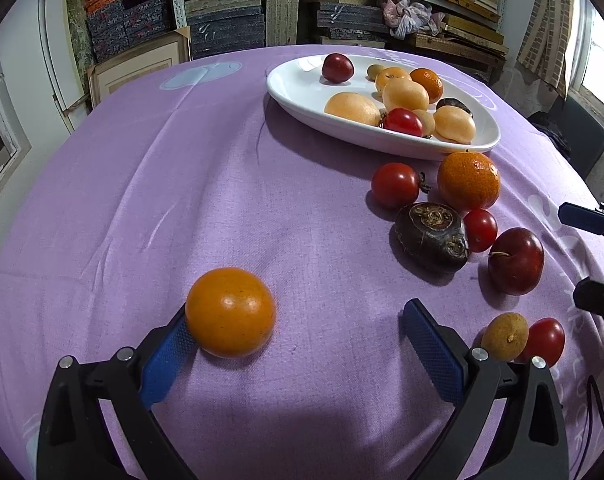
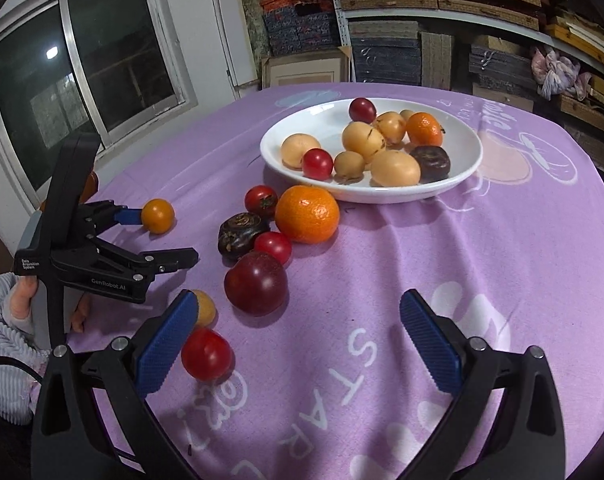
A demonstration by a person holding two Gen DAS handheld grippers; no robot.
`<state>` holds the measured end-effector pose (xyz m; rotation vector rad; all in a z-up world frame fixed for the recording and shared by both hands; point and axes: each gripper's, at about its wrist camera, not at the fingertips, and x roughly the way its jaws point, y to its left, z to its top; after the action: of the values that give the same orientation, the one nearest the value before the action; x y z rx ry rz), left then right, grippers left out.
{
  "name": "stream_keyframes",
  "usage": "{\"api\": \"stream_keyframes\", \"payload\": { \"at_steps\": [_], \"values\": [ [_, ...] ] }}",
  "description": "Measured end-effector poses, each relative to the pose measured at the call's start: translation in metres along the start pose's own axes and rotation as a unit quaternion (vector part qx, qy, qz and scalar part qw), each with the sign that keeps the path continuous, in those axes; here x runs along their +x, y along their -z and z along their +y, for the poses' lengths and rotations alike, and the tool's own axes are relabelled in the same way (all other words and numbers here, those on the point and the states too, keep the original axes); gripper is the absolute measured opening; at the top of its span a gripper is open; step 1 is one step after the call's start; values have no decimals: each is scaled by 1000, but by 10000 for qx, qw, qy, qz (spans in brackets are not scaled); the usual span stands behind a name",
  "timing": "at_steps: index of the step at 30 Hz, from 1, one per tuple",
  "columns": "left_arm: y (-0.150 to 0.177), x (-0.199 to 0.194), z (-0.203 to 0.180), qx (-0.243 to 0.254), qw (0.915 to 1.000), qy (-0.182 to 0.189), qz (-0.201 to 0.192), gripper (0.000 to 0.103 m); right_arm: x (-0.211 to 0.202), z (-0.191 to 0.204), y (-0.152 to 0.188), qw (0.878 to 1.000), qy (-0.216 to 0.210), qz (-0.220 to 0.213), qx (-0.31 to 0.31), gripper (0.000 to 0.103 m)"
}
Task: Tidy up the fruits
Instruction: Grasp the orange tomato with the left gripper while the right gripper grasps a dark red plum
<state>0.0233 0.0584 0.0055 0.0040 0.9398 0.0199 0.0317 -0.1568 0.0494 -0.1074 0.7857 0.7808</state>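
Observation:
A white plate (image 1: 298, 92) (image 2: 468, 160) holds several fruits at the back of the purple cloth. Loose fruits lie in front of it: a mandarin (image 1: 468, 180) (image 2: 307, 214), tomatoes, a dark water chestnut (image 1: 432, 236) (image 2: 240, 232), a red plum (image 1: 516, 260) (image 2: 256, 282). My left gripper (image 1: 298, 332) (image 2: 164, 236) is open; its left finger touches a small orange fruit (image 1: 230, 312) (image 2: 157, 215). My right gripper (image 2: 300, 332) is open and empty; a yellow-brown fruit (image 2: 204, 308) and a tomato (image 2: 206, 354) lie by its left finger.
Shelves with stacked boxes stand behind the table. A window (image 2: 82, 64) is at the left. The cloth (image 1: 142, 200) to the left of the plate carries only the small orange fruit. The right gripper's tips (image 1: 586, 256) show at the left wrist view's right edge.

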Motion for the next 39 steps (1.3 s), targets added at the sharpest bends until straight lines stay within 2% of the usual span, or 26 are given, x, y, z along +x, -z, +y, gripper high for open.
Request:
{"api": "stream_keyframes", "payload": {
  "at_steps": [5,6,7,8,19,21,24,31,33,36,39],
  "values": [
    [0,0,0,-6,10000,-7,0,100,8,14,-3,9996,249,10,-115,96],
    [0,0,0,-6,10000,-8,-1,100,11,17,-4,9995,247,61,-159,80],
    [0,0,0,-6,10000,-10,-1,100,14,19,-4,9995,229,134,-188,57],
    [0,0,0,-5,10000,-7,0,100,18,20,-4,9993,223,226,-184,52],
    [0,0,0,-4,10000,-6,-1,100,36,21,-8,9986,-128,501,-62,52],
    [0,0,0,-4,10000,-6,-2,100,36,24,-8,9986,-139,490,-118,49],
    [0,0,0,-3,10000,-9,-1,100,37,22,-8,9986,-160,507,-68,40],
    [0,0,2,60,9999,82,-13,100,36,15,-8,9984,-247,510,29,40],
    [1,-6,5,11,9993,323,-194,100,35,13,-8,9983,-281,509,73,40],
    [2,-15,9,-122,9981,389,-462,100,35,11,-7,9982,-307,504,128,40],
    [0,-16,6,-88,9980,397,-487,100,35,9,-6,9980,-339,506,164,40]
  ]
}}
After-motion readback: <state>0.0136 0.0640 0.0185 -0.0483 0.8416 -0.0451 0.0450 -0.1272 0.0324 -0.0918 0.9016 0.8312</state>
